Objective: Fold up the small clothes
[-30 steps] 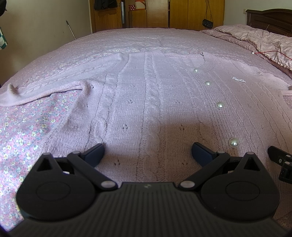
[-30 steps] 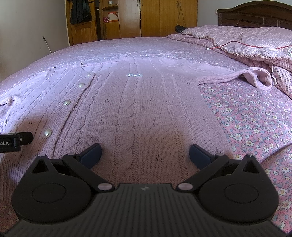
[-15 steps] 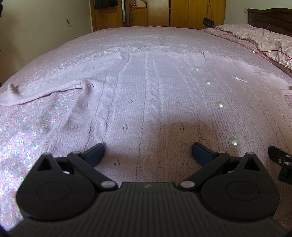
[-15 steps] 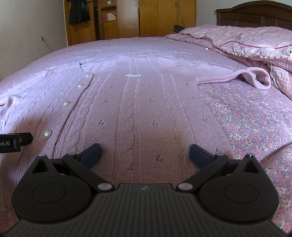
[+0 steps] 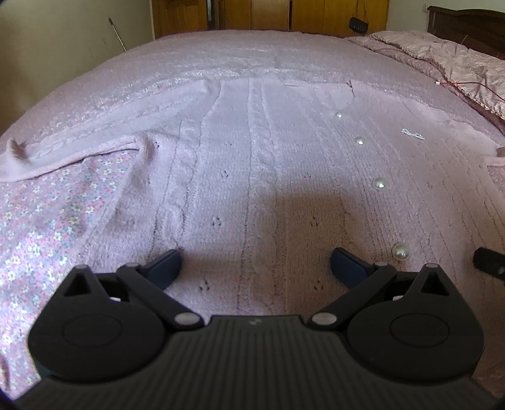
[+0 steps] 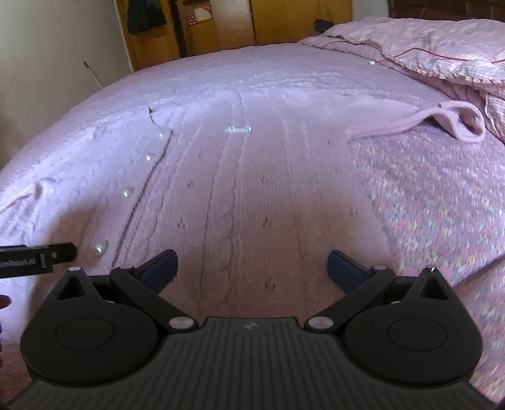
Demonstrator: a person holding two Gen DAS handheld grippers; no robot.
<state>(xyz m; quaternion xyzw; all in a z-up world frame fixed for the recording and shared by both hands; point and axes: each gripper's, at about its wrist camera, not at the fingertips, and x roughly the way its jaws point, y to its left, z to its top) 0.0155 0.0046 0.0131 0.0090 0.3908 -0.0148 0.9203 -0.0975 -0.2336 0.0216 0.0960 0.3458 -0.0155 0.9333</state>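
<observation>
A pale pink cable-knit cardigan (image 5: 252, 176) lies flat and face up on the bed, with a row of pearl buttons (image 5: 379, 183) down its front. It also shows in the right wrist view (image 6: 252, 195), buttons (image 6: 127, 191) at the left. My left gripper (image 5: 255, 263) is open and empty, low over the hem on the garment's left half. My right gripper (image 6: 252, 265) is open and empty over the hem on the right half. One sleeve (image 5: 63, 151) stretches out left; the other sleeve (image 6: 442, 123) stretches out right.
The bed has a floral pink sheet (image 5: 47, 214) beside the cardigan, also in the right wrist view (image 6: 442, 195). A rumpled pink quilt (image 6: 442, 47) lies at the far right. Wooden wardrobes (image 6: 221, 25) stand beyond the bed. The left gripper's finger (image 6: 47, 255) shows at the left edge.
Both grippers tilted forward and down slightly over the hem; the right view has rolled and blurred. The jaws stay open. The cardigan has not moved.
</observation>
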